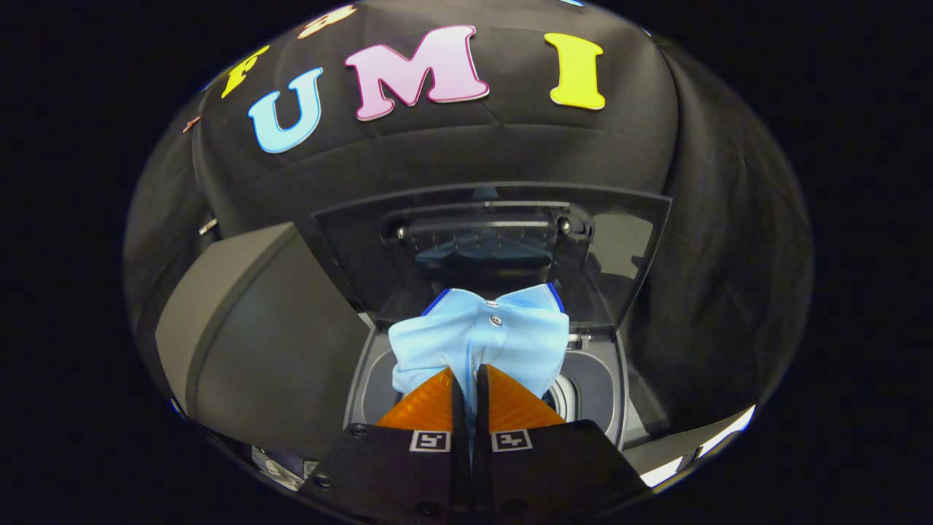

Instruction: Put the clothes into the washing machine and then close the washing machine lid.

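Black cloth is draping the background behind one washing machine, its lid standing raised; the gripper is pinching one light-blue garment at centre frame, over the drum opening.

Gripper clamped on a light blue shirt, fingers nearly together with cloth pinched between. Shirt bunched just above the washer opening. Lid raised upright beyond. Dark panel beside the washer.
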The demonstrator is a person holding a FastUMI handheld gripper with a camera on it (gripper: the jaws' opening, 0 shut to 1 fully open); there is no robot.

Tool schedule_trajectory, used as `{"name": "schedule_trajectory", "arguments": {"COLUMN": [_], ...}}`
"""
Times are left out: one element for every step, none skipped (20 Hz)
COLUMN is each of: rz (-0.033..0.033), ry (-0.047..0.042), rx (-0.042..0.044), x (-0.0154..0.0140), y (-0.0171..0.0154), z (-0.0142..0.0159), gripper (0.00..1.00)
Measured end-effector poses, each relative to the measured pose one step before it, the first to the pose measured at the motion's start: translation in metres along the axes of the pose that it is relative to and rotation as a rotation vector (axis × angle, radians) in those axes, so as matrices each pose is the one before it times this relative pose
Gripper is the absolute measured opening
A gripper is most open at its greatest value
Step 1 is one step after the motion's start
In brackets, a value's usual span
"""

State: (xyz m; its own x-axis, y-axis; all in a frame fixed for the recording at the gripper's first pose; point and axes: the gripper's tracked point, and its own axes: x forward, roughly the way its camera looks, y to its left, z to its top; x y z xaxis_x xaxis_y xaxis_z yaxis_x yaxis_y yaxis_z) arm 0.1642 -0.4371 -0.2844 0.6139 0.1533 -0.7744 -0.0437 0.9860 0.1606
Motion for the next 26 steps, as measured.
{"name": "schedule_trajectory", "arguments": {"rz": [-0.00396,-0.00603,-0.00491,-0.00365,-0.00592,-0.00311,-0.00325,-0.00309,-0.00295,-0.00336,-0.00236,-0.00328,-0.0023,0.00014,0.00043,0.0021,-0.00029,0.00021,-0.0001,-0.00273,-0.00571,-0.00253,-0.00213,-0.00816,-0.0101,-0.00515], "ry": [0.01962,0.01822,0.01441,0.00977,0.00802,0.01099,0.0161,0.01671,0.01358,0.01048,0.00724,0.00463,0.00543,0.01069,0.01402,0.01388,0.01188,0.01026,0.00928,0.00497,0.00379,0.00241,0.00275,0.00494,0.00774,0.01056], "rx": [-0.00047,0.00081,0.00152,0.00048,-0.00418,-0.00504,-0.00278,-0.00228,-0.00114,-0.0008,-0.00291,-0.00598,-0.00726,-0.00501,0.00012,0.00041,0.00216,0.00349,0.0019,-0.00037,-0.00442,0.00052,0.00308,0.00075,0.00046,0.00304], "x": [0.00603,0.00351,0.0045,0.00452,0.00457,0.00633,0.00619,0.00476,0.00391,0.00293,0.00327,0.00342,0.0043,0.00346,0.00319,0.0022,0.00194,0.00122,0.00188,0.00268,0.00125,0.00035,0.00089,0.00052,0.00083,0.0009], "y": [-0.00026,0.0003,0.00018,0.00006,-0.00053,-0.00054,-0.00023,-0.00046,-0.00073,-0.00096,-0.00026,-0.00045,-0.00015,0.00065,0.00025,0.0,-0.00054,-0.00012,-0.00001,-0.0006,-0.00112,-0.00126,-0.00029,-0.00243,-0.00246,-0.00206], "z": [-0.00793,-0.00706,-0.00553,-0.00467,-0.00384,-0.0055,-0.00675,-0.0059,-0.00506,-0.00411,-0.00268,-0.00288,-0.00207,-0.00304,-0.00506,-0.00485,-0.0037,-0.00329,-0.00388,-0.00285,-0.00104,-0.00196,-0.00085,-0.00128,-0.00154,-0.00207], "gripper": [0.06,0.06,0.06,0.06,0.06,0.06,0.06,0.06,0.06,0.06,0.06,0.06,0.06,0.06,0.06,0.06,0.06,0.06,0.06,0.06,0.06,0.06,0.06,0.06,0.06,0.06]}}
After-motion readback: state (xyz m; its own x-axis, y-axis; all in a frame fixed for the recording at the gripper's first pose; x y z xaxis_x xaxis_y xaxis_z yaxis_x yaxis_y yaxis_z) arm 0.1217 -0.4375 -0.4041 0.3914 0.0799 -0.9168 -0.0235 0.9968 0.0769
